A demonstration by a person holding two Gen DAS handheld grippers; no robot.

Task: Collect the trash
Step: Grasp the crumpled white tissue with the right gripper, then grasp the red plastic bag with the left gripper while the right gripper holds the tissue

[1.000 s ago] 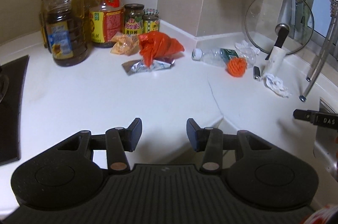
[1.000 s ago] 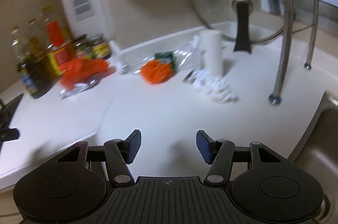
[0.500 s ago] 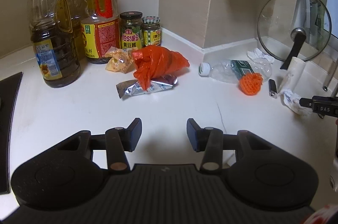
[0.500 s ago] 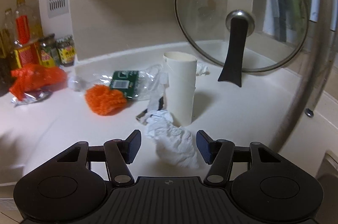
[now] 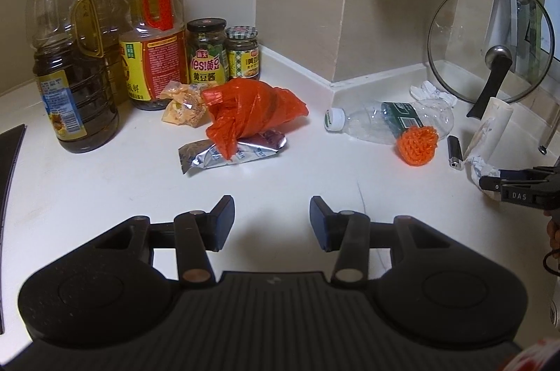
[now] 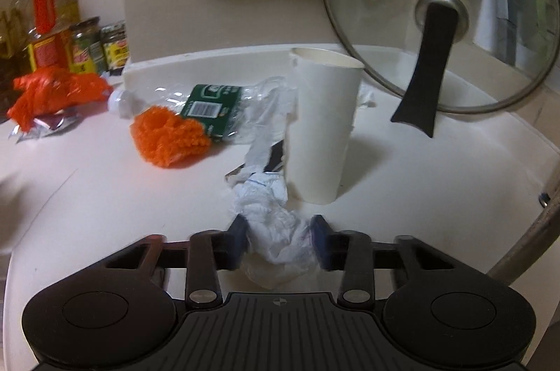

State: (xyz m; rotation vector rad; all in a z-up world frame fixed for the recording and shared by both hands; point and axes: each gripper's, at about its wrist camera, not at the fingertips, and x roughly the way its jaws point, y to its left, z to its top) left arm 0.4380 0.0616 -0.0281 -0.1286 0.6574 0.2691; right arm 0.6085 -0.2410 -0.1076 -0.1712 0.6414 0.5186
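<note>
Since the earlier frame, right gripper (image 6: 278, 239) has advanced and its jaws have been closing around the crumpled tissue (image 6: 273, 224) lying on the desk (image 6: 105, 196) before the paper cup (image 6: 323, 126). Pads appear to touch it; close fully before lifting. Left gripper (image 5: 271, 213) is unclenched, empty.

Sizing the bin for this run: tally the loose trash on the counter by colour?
Orange: 2, the crumpled orange plastic bag and the orange knitted mesh ball
White: 2, the crumpled white tissue and the white paper cup
Clear: 1, the crushed clear plastic bottle
Silver: 1, the silver foil packet
Yellow: 1, the yellow snack wrapper
Total: 7
</note>
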